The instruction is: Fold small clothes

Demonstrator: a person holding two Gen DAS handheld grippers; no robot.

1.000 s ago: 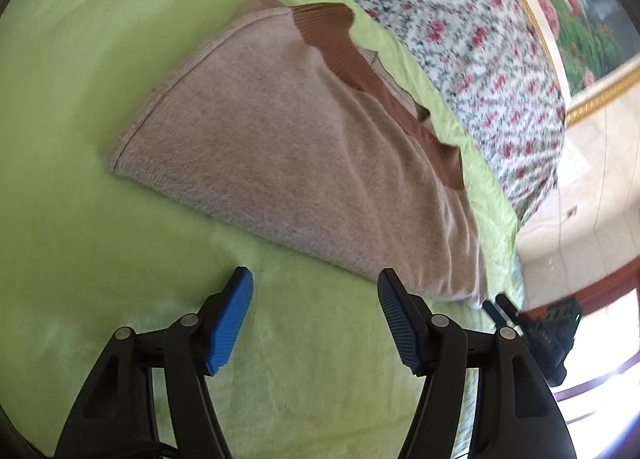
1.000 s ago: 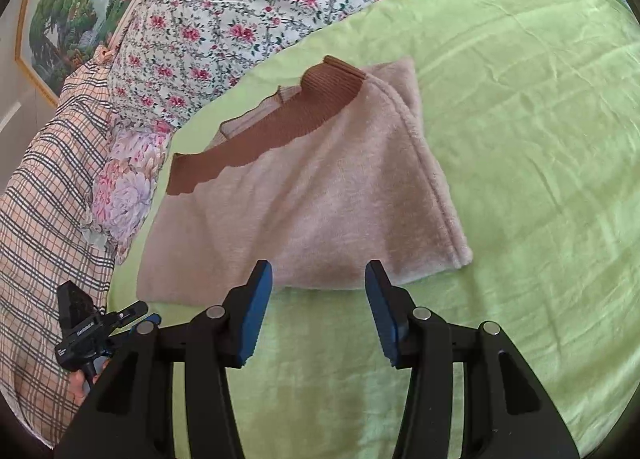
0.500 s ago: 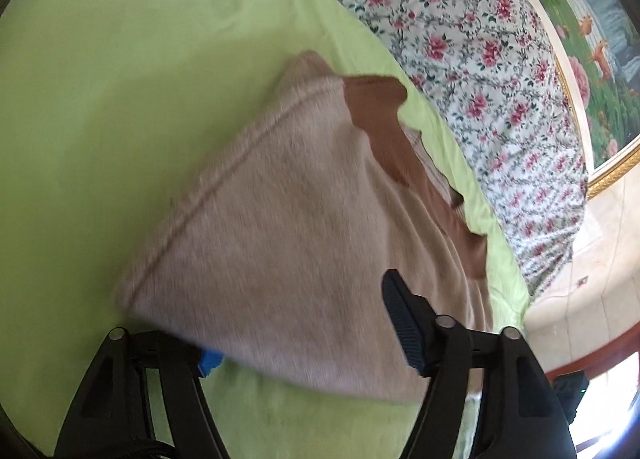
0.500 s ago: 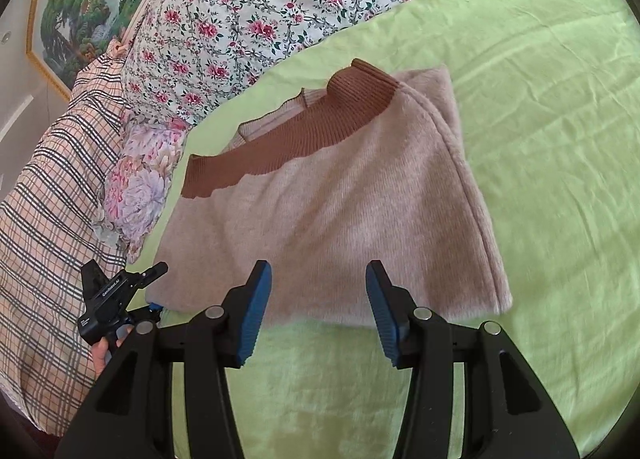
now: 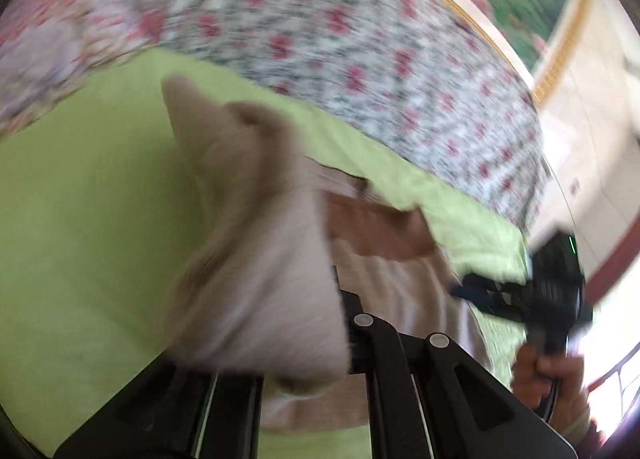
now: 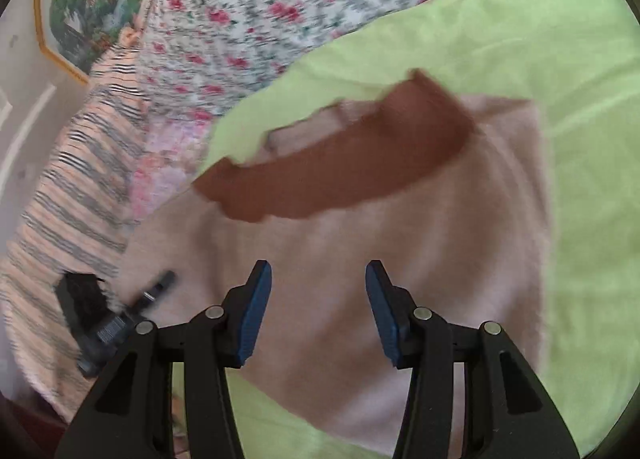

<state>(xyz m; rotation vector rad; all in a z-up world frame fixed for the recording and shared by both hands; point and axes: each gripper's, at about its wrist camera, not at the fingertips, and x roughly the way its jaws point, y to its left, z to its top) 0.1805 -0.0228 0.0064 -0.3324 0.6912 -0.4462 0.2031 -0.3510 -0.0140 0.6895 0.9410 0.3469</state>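
Note:
A beige knitted garment (image 6: 400, 251) with a brown ribbed band (image 6: 340, 163) lies on the green sheet (image 6: 580, 99). In the left wrist view its corner (image 5: 256, 267) is lifted and bunched between my left gripper's (image 5: 304, 343) jaws, covering the pads; the view is blurred. My right gripper (image 6: 318, 299) is open over the garment's near part, blue pads apart, holding nothing. The left gripper also shows at the garment's left edge in the right wrist view (image 6: 120, 315).
A floral quilt (image 6: 260, 19) and a plaid blanket (image 6: 68, 195) lie along the far and left sides of the bed. A framed painting (image 6: 92, 3) hangs on the wall behind. My right gripper and hand show in the left wrist view (image 5: 552, 299).
My left gripper has moved onto the garment's corner, closed around it and lifted it. My right gripper has moved forward over the garment, still open.

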